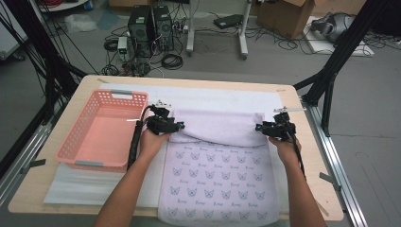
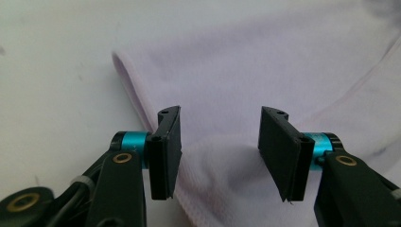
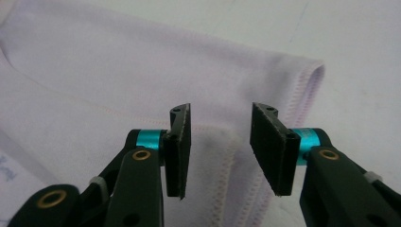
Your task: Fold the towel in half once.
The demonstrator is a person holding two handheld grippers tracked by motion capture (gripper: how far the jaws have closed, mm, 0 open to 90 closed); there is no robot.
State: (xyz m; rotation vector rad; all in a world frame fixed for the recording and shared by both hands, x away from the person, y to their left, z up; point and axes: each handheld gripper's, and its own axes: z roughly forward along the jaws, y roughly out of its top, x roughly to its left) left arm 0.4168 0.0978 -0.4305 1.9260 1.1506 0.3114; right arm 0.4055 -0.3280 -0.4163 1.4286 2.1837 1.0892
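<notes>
Folding a lilac cloth [image 1: 217, 165] on the table [image 1: 56, 189]. The cloth, printed with small butterfly marks, lies spread in front of the person, its near edge at the near edge of the table; its far part has been turned over toward the person, so that a plain band [image 1: 217, 127] lies across the printed side. A pink basket [image 1: 101, 130] stands to the left, just beside the cloth but apart from it. The left hand-held gripper [image 1: 177, 126] is at the left end of the band and the right hand-held gripper [image 1: 259, 127] at the right end. In the left gripper view the jaws stand about half open over the folded edge [image 2: 127, 80], with fabric lying between the pads but not pinched; in the right gripper view the jaws stand likewise parted over the stitched hem [image 3: 302, 90], and nothing is gripped. Both hand-held grippers are thus released. Whether the lower pad tips rest on the fabric is hard to judge from these angles. To finish this step well, both hand-held grippers should probably lift straight off together, without dragging the layer, so that the fold stays square and its two ends remain level; the next pinch should take both layers close to the corners.
</notes>
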